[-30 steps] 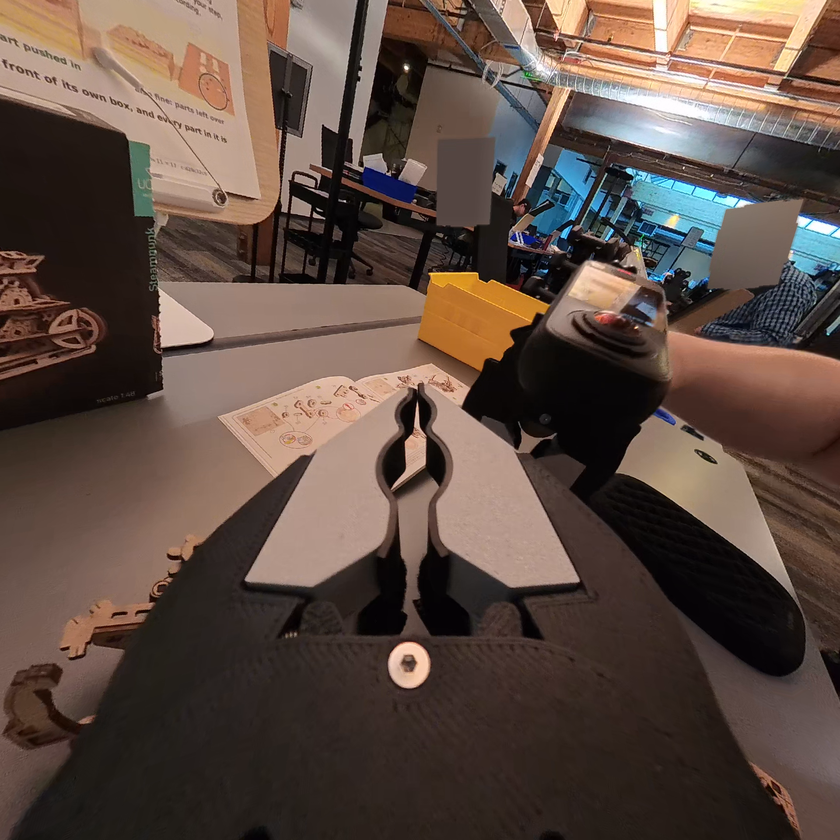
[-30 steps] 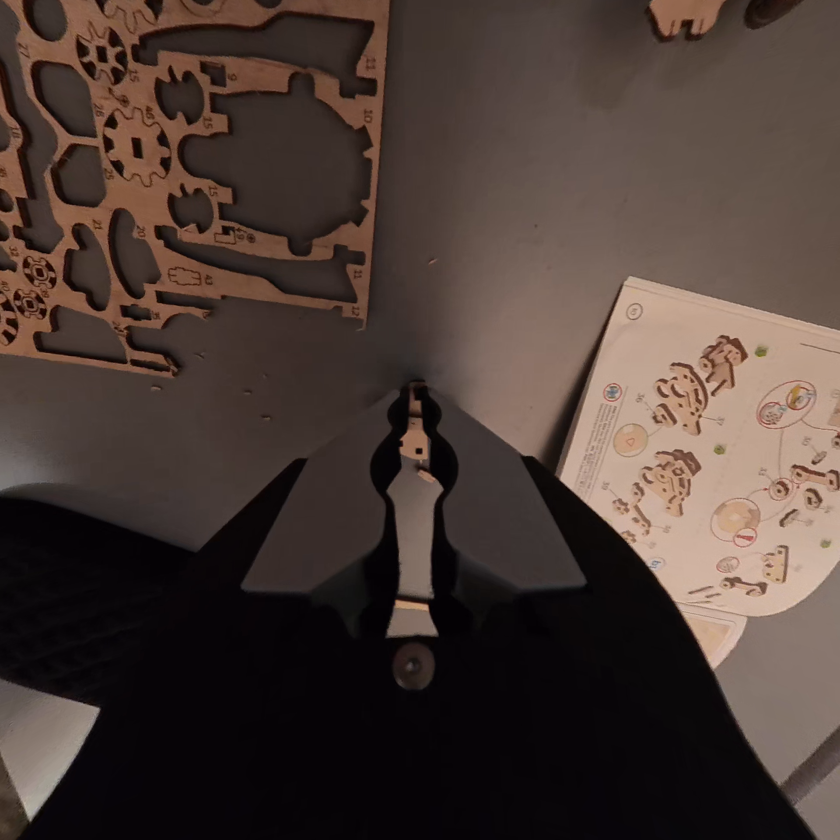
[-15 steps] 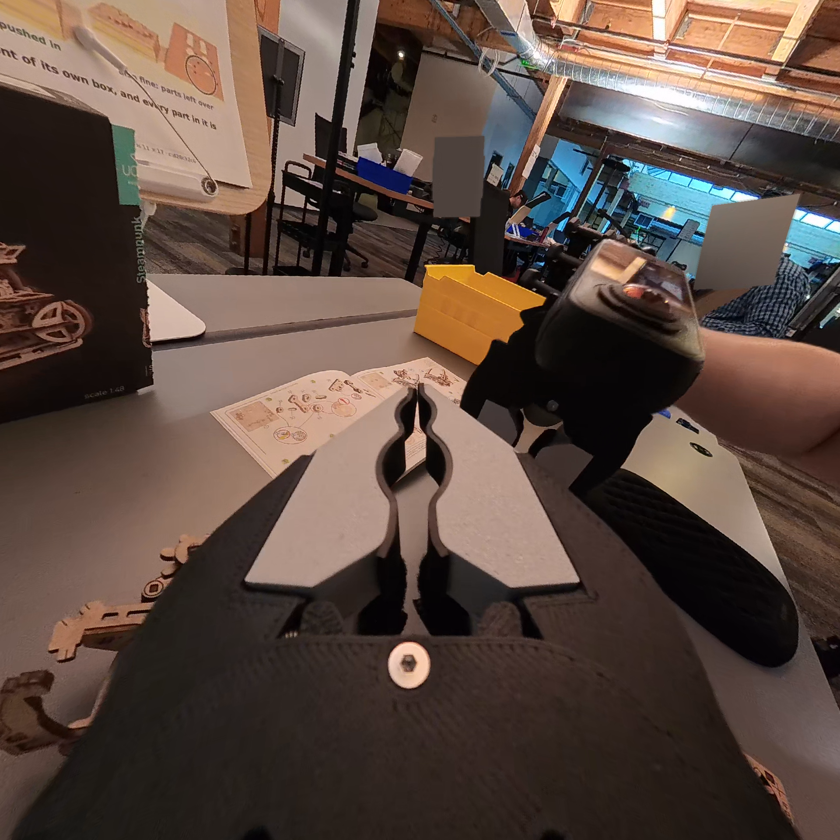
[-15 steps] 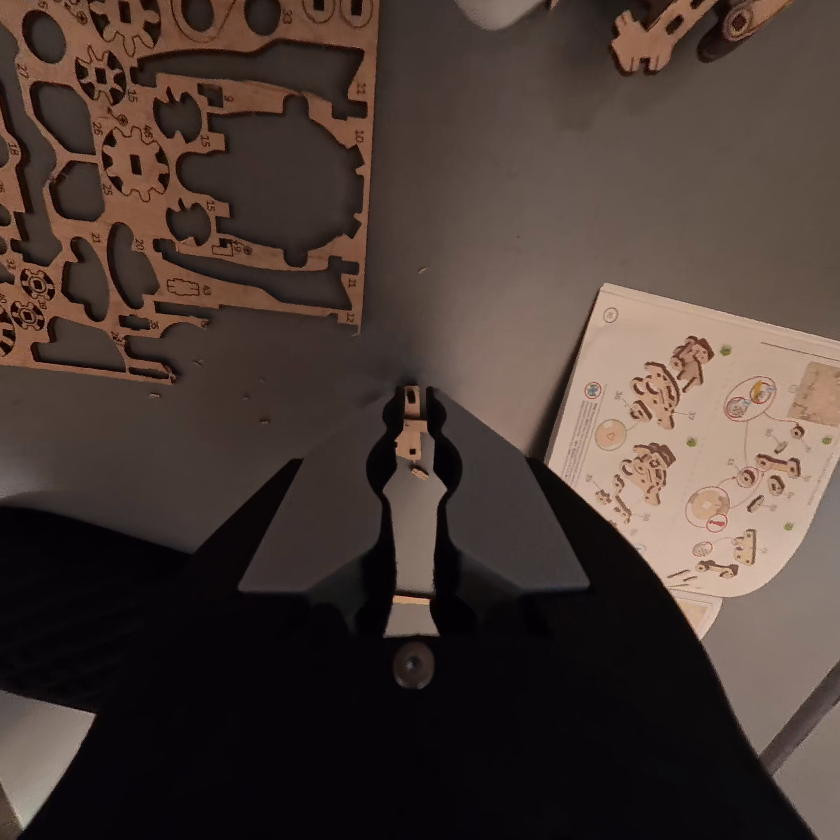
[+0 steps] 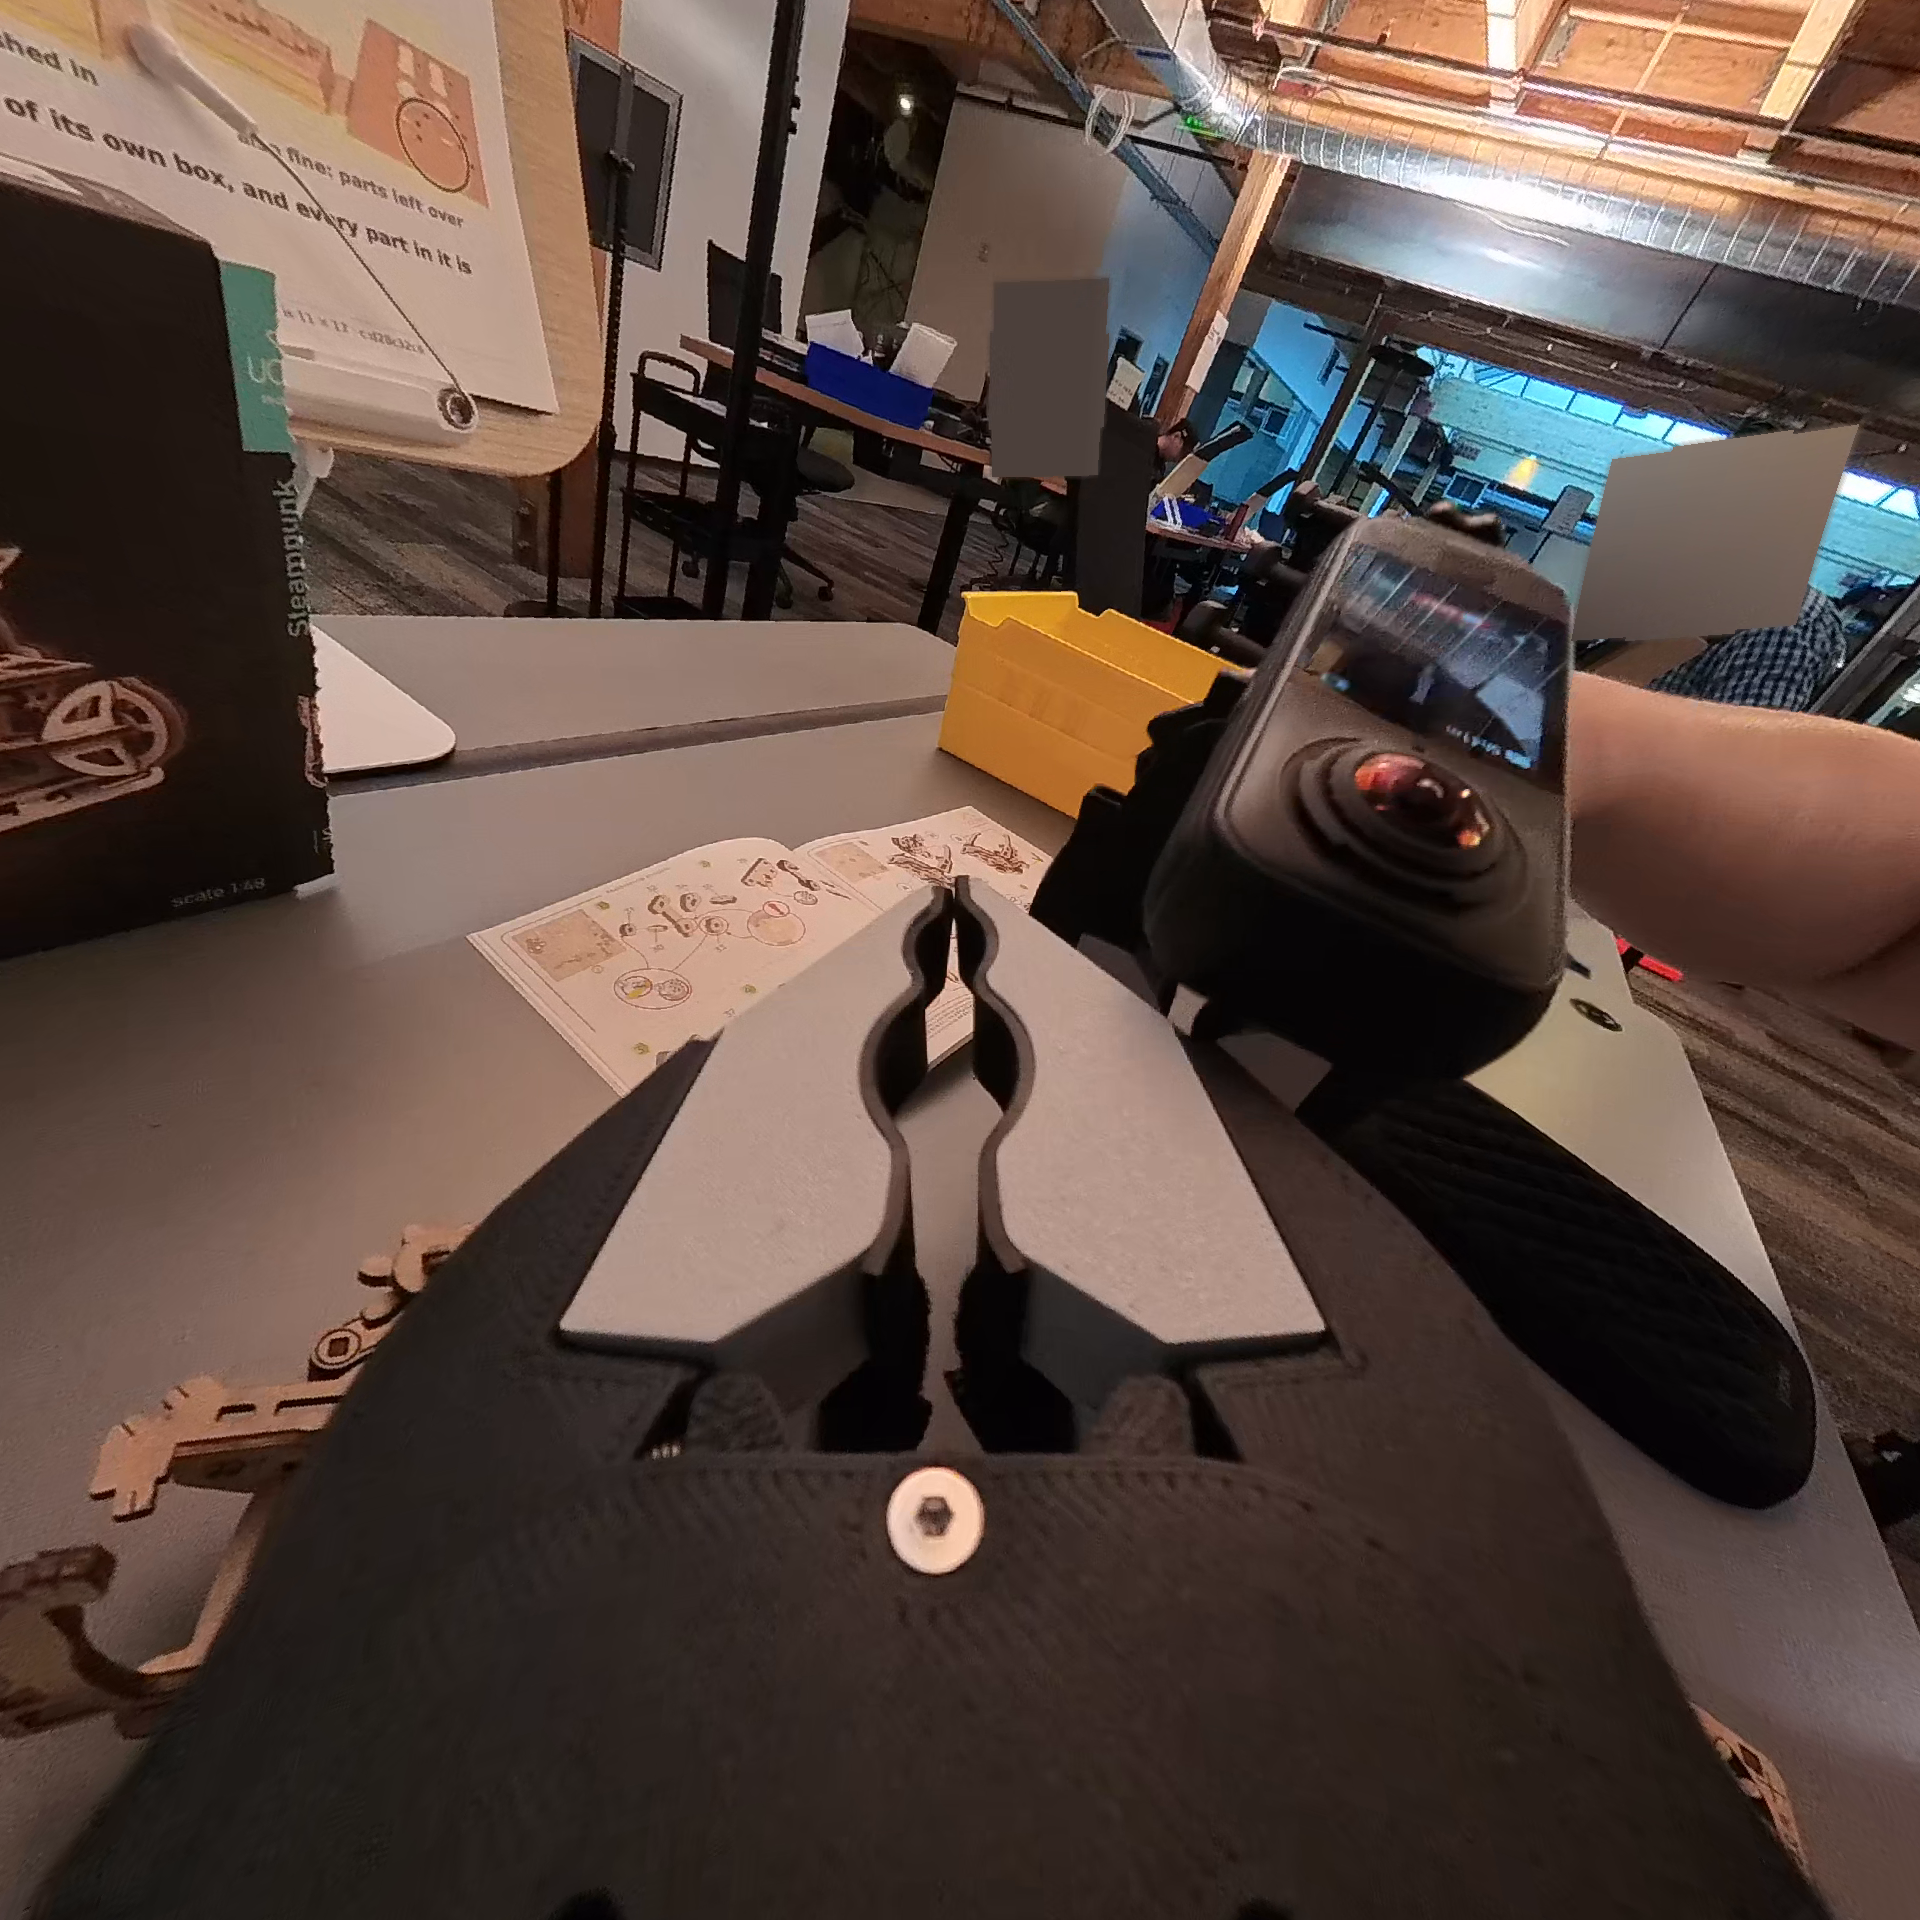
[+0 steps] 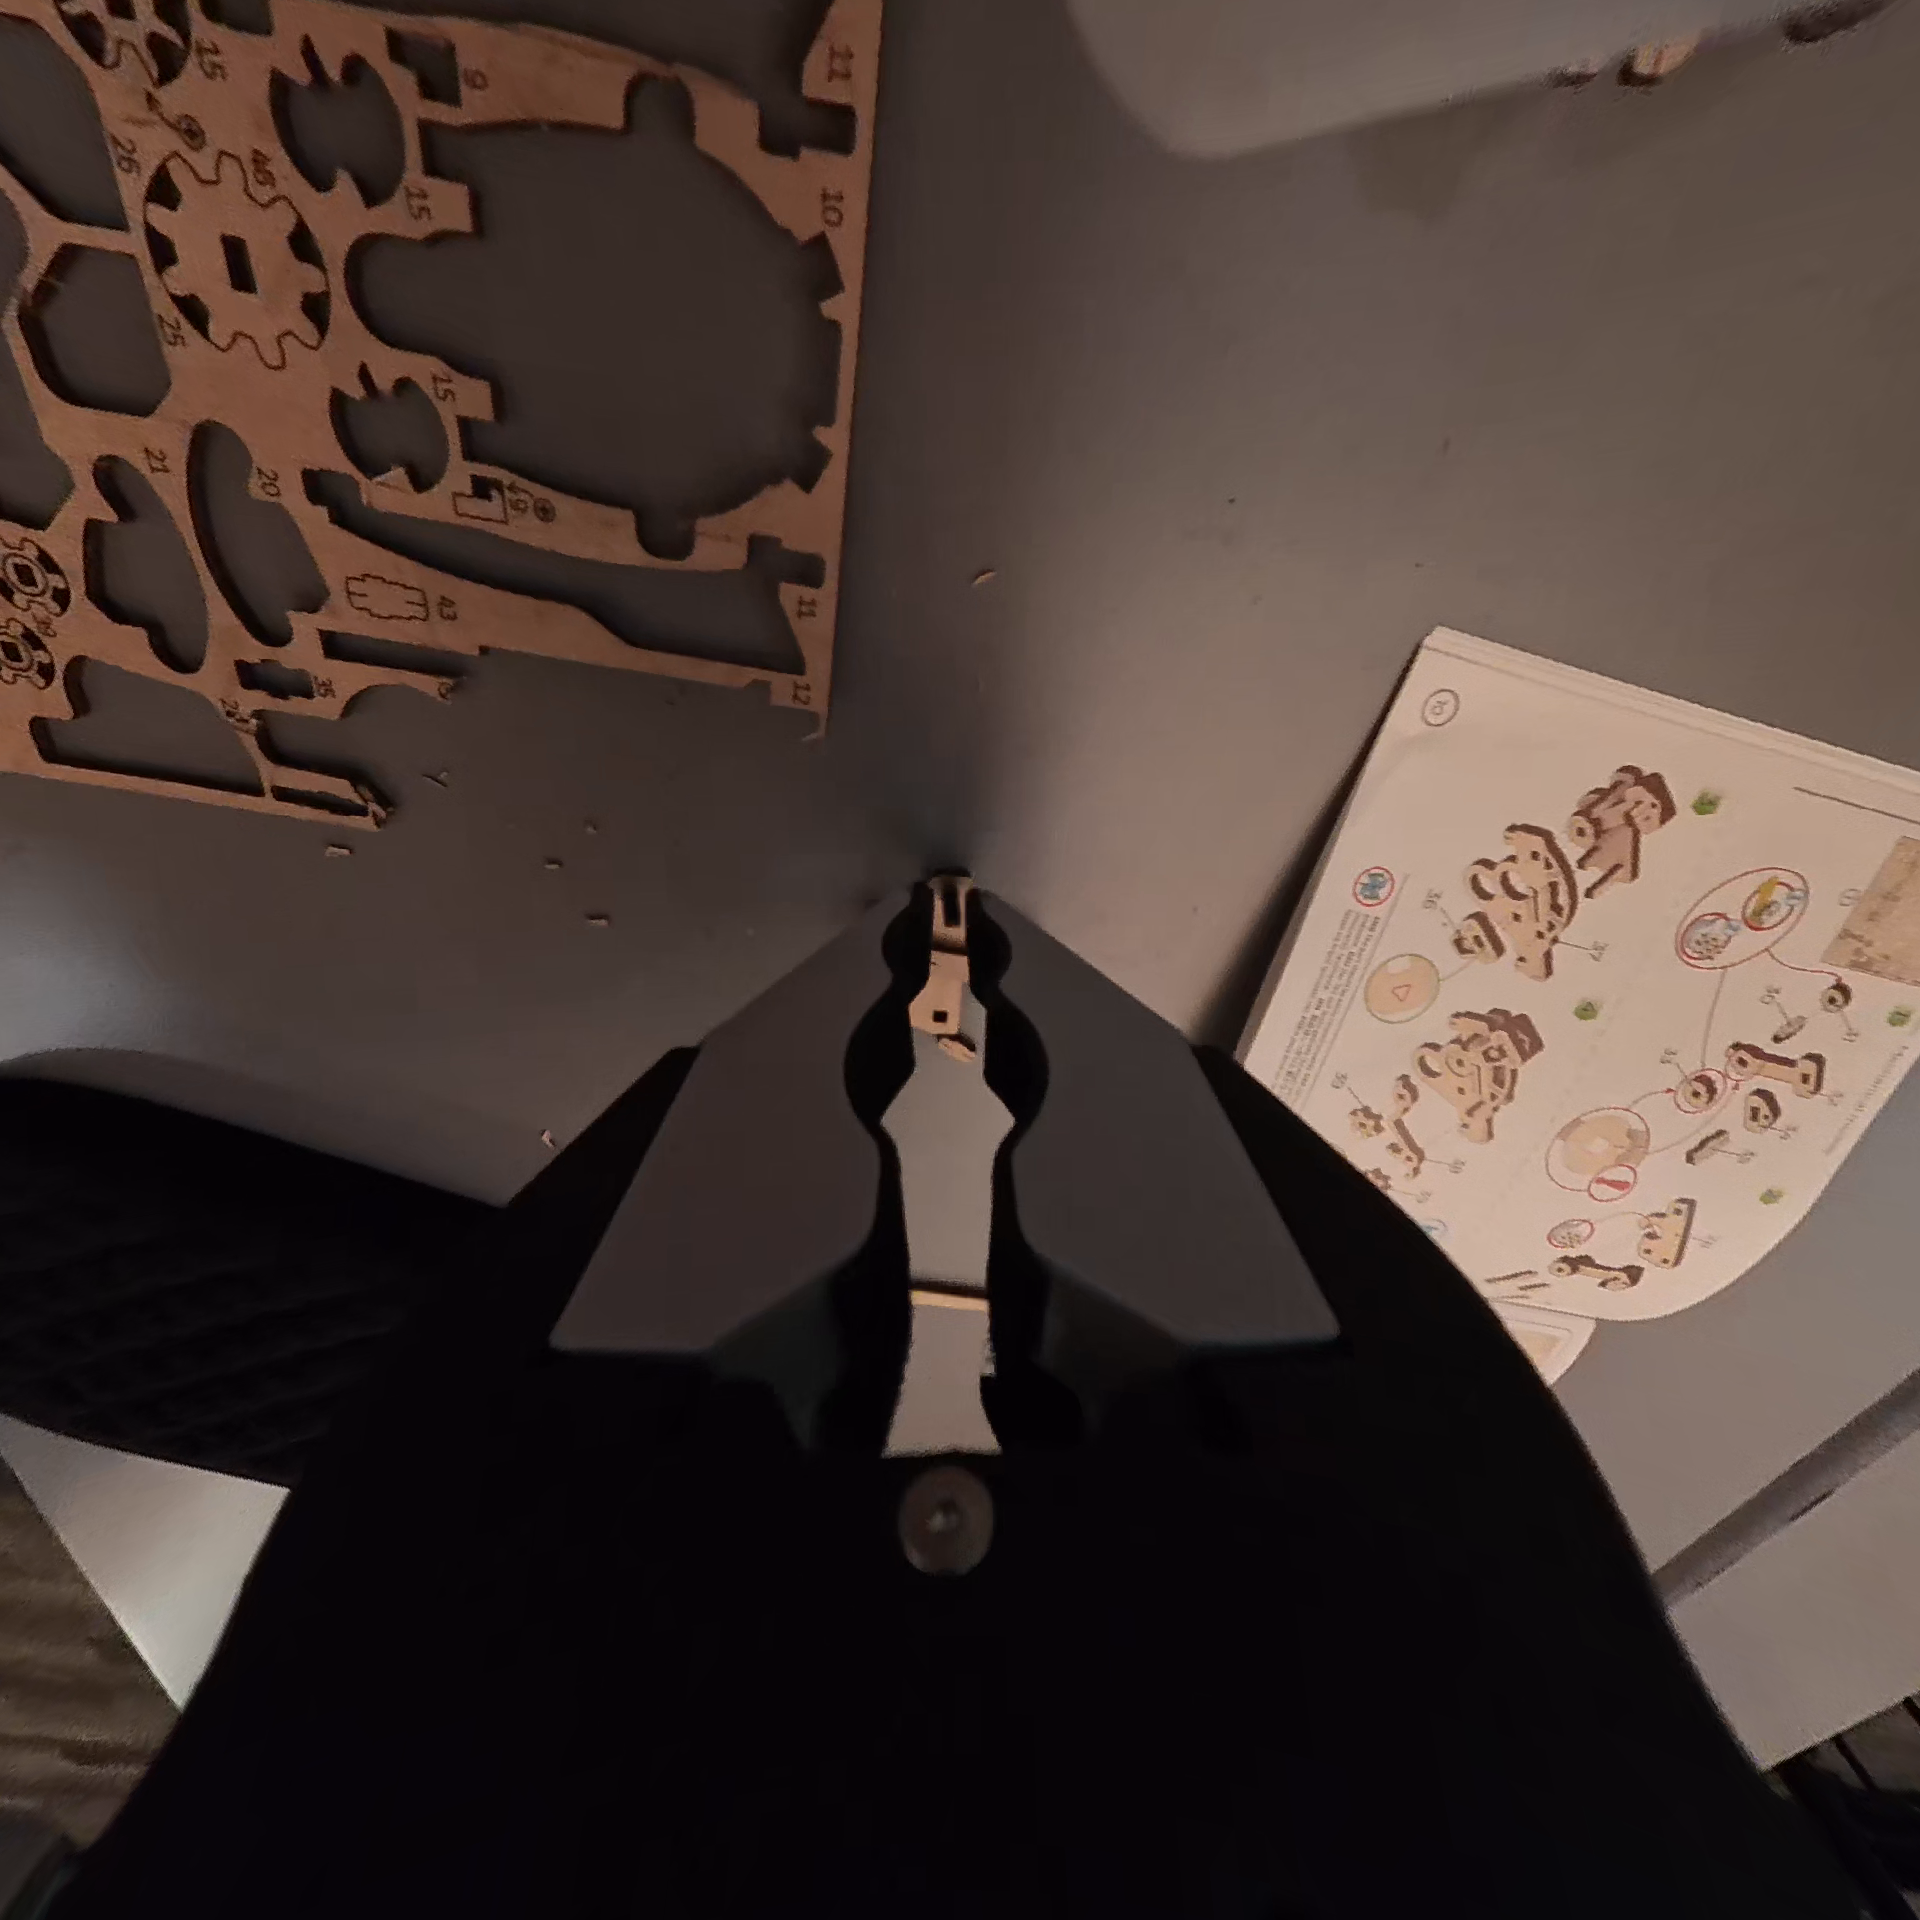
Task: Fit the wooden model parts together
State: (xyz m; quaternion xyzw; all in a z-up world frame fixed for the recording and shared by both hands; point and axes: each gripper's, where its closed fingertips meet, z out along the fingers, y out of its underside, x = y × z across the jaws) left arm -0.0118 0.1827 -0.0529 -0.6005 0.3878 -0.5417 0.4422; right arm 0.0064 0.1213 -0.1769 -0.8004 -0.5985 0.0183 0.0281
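Now the right tongs (image 6: 948, 899), clamped on a small wooden part (image 6: 943, 971), sit lower over the worktop (image 6: 1195, 436) than a second ago; the cut-out sheet (image 6: 436, 582) near the far left corner looms larger. The left tongs (image 5: 954, 902) stay pressed together and empty, drifting only slightly above the manual (image 5: 727, 935). Loose parts (image 5: 208, 1444) wait by the near left edge, so I judge mating comes next.
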